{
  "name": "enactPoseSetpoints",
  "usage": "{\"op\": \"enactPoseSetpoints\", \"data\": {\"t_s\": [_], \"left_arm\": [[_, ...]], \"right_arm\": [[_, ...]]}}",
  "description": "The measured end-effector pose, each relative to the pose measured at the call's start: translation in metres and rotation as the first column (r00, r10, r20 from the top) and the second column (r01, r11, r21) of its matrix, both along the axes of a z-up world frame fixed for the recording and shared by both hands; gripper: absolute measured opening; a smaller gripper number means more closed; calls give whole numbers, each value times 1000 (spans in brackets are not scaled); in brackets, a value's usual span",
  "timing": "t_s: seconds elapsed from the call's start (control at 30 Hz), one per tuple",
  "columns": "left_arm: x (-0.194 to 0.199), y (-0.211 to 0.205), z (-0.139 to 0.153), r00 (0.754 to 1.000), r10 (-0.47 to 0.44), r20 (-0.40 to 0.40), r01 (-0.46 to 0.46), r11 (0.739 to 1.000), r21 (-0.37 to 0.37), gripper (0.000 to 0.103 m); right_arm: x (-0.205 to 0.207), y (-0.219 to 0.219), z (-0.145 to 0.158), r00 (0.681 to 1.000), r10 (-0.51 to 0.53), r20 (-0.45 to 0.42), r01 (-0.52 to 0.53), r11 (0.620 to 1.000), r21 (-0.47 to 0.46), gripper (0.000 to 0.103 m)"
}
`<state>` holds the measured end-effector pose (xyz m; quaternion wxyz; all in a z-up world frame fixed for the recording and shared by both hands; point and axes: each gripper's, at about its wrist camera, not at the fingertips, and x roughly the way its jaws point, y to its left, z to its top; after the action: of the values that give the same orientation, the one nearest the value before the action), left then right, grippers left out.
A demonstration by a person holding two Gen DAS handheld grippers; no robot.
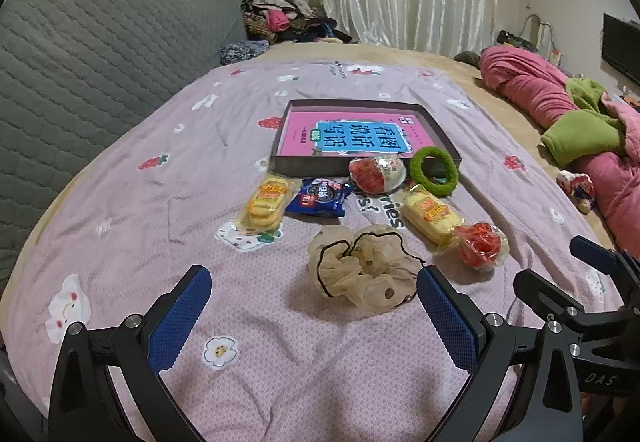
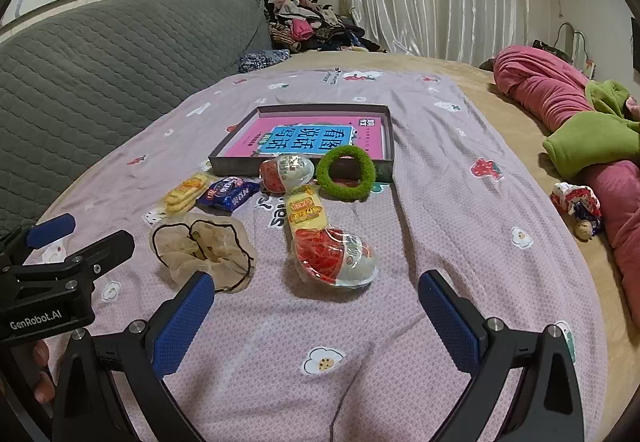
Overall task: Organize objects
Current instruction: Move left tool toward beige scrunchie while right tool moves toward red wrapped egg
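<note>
On the lilac bedspread lie a beige scrunchie (image 1: 362, 268) (image 2: 204, 248), two yellow biscuit packs (image 1: 267, 203) (image 1: 432, 215), a blue snack pack (image 1: 320, 197) (image 2: 228, 193), two red-and-clear snack bags (image 1: 376, 171) (image 2: 334, 256) and a green ring (image 1: 434, 169) (image 2: 346, 171). Behind them stands a dark shallow box (image 1: 304, 165) (image 2: 236, 163) holding a pink book (image 1: 348, 133) (image 2: 316, 135). My left gripper (image 1: 314, 290) hovers open just short of the scrunchie. My right gripper (image 2: 316, 296) is open just before the nearer red bag.
A grey quilted headboard (image 1: 92, 53) rises on the left. Pink and green bedding (image 1: 560, 109) is heaped at the right, with a small doll (image 2: 578, 207) beside it. A clothes pile (image 2: 312, 23) sits by the curtain at the back.
</note>
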<state>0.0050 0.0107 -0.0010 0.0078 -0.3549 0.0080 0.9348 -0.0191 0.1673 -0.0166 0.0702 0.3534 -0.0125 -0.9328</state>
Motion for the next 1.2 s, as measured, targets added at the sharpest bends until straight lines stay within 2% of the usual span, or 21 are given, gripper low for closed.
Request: {"op": "enactPoseSetpoints", "data": {"t_s": [0.57, 1.0, 1.2], "left_arm": [[3, 1, 3, 1000, -10, -2, 10, 1000, 11, 102], [7, -4, 11, 999, -40, -19, 41, 997, 59, 102], [4, -1, 3, 999, -47, -7, 47, 998, 38, 102]], "right_arm": [[1, 2, 2, 1000, -5, -8, 5, 1000, -1, 103], [4, 1, 5, 1000, 4, -14, -4, 1000, 10, 103], [1, -2, 4, 1000, 14, -11, -14, 1000, 17, 103]]}}
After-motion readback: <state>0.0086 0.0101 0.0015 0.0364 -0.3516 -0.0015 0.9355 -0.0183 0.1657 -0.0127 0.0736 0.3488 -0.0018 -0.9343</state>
